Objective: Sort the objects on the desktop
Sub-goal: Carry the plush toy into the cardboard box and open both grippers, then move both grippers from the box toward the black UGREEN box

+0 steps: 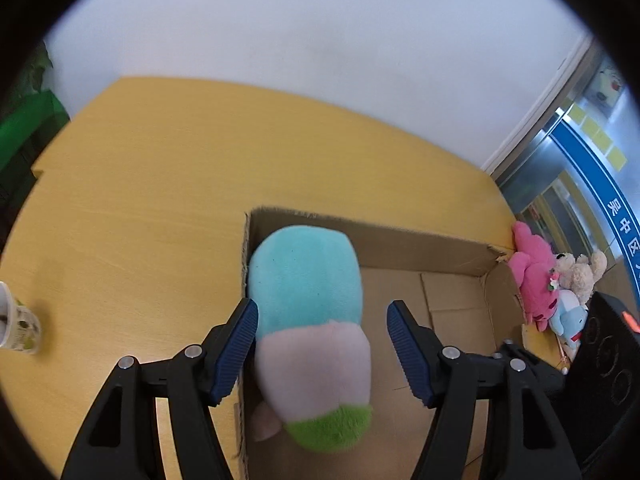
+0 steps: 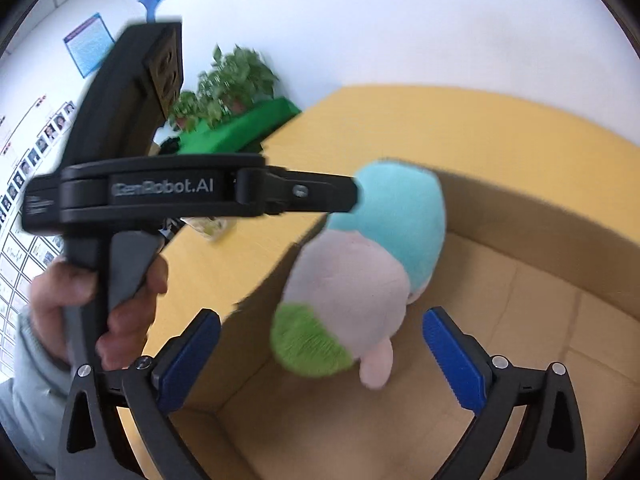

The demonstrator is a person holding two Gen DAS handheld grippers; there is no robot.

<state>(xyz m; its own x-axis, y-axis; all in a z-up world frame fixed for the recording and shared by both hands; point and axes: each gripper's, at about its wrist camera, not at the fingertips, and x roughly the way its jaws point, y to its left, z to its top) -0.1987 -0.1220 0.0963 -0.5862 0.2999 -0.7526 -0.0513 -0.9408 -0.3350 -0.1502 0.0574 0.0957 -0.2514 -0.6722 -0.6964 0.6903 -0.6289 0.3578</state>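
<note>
Your left gripper (image 1: 322,344) is sitting over the near-left corner of the cardboard box (image 1: 420,248), fingers spread wide. The left blue pad is touching or just beside the plush toy (image 1: 308,320); the right pad is clearly off it, w/ a visible gap. So not clamping the toy in the left wrist view.

In the right wrist view the left gripper's finger tip is meeting the toy's teal top at (image 2: 392,204). Can't tell from there whether it's pinching or just touching.

Plush toy: teal top, pale pink middle, green bottom end, small pink nub on the side. It's hanging tilted above the box interior, near the box's left wall. Looks blurred in both views.

Your right gripper (image 2: 322,360) is hovering lower over the box, fingers released and apart, nothing btwn them but the toy's green end a bit beyond.

Box is sitting on the yellow desk (image 1: 160,184). A paper cup (image 1: 18,324) is standing on the desk well left of the box. A pile of stuffed animals (image 1: 552,284) is lying just past the box's right end.
</note>
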